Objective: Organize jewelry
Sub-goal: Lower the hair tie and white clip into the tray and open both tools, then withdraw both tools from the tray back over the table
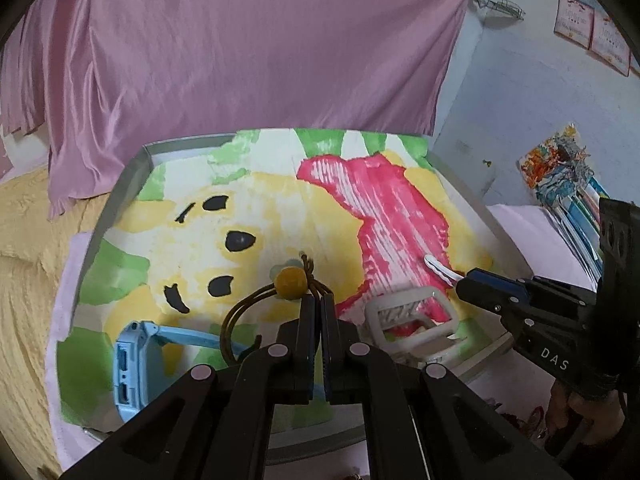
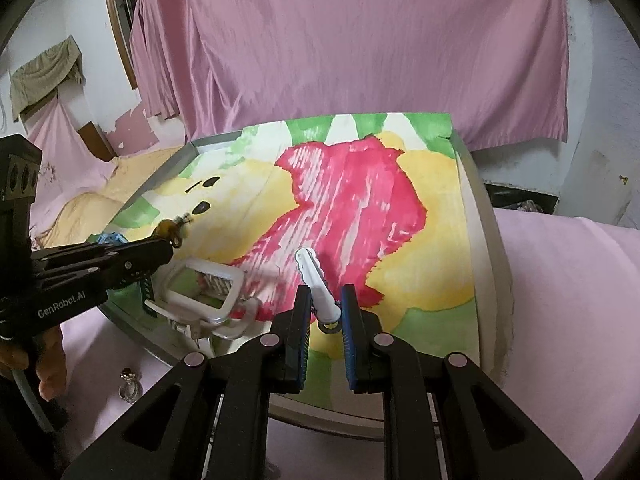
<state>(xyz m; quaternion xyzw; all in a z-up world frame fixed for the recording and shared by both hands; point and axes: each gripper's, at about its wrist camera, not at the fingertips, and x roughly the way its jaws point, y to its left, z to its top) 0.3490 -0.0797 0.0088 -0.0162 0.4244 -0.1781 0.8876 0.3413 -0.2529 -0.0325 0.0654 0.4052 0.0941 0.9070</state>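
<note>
My left gripper [image 1: 318, 300] is shut on a brown hair tie with an amber bead [image 1: 290, 280], held just over the painted tray [image 1: 120, 192]; the tie also shows in the right wrist view [image 2: 170, 229]. My right gripper [image 2: 326, 296] is shut on a white hair clip [image 2: 316, 284] that sticks out forward above the tray [image 2: 478, 216]; the clip also shows in the left wrist view [image 1: 440, 269]. A blue watch [image 1: 132, 364] and a white square-framed piece [image 1: 412, 314] lie in the tray; the white piece also shows in the right wrist view [image 2: 204, 286].
The tray rests on a pink cloth [image 2: 568, 280] over a bed with a yellow blanket [image 1: 28, 280]. A pink curtain [image 1: 240, 48] hangs behind. A small ring-like item [image 2: 130, 388] lies on the cloth by the tray's front left. Books [image 1: 568, 184] stand at the right.
</note>
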